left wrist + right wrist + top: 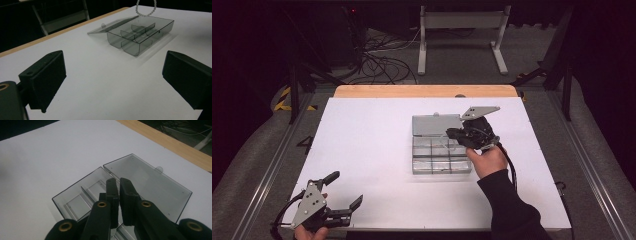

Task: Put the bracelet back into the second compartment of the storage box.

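Two grippers are seen: the right gripper (119, 195), nearly closed, holds a bead loop (146, 10) above the open box (441, 150) right of the desk's (362, 145) centre. The left gripper (343, 209) is held wide at the near left corner. If released off-line, the loop could catch on a divider or fall outside.

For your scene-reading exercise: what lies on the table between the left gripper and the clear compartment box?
Nothing: bare white table runs from the left gripper to the open box, as the left gripper view shows.

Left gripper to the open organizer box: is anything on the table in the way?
Nothing visible. Bare white table lies between the open left gripper and the clear box, whose lid lies flat behind it.
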A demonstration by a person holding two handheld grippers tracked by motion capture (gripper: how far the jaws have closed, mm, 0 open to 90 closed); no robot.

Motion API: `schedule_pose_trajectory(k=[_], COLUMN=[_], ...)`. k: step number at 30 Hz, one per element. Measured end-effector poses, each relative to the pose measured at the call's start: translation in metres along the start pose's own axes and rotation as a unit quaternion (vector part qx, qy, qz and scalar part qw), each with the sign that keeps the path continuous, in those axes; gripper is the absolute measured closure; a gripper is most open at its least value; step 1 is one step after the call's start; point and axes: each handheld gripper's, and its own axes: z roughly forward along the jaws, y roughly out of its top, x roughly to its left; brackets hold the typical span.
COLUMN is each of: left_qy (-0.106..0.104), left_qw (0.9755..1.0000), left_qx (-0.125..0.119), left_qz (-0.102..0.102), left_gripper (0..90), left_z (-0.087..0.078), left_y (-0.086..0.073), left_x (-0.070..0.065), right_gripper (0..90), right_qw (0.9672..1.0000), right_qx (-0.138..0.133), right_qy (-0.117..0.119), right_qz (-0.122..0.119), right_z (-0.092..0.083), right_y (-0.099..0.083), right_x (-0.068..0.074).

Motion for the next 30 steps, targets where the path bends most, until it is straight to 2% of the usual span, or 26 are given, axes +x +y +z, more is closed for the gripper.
schedule_pose_trajectory(k=[11,30], left_qy=[-0.001,-0.002], left_qw=[1.0000,1.0000], left_qx=[0.000,0.002], left_qz=[0.000,0.000], left_gripper=[5.7,5.7], left_z=[0.000,0.000], left_y=[0.000,0.000], left_x=[0.000,0.000], right_gripper=[86.6,86.6], right_qw=[0.9999,0.9995], right_qx=[0.005,0.010], right_qy=[0.010,0.030], right_qz=[0.005,0.006], right_z=[0.019,0.039], right_y=[0.004,0.007], right_x=[0.001,0.008])
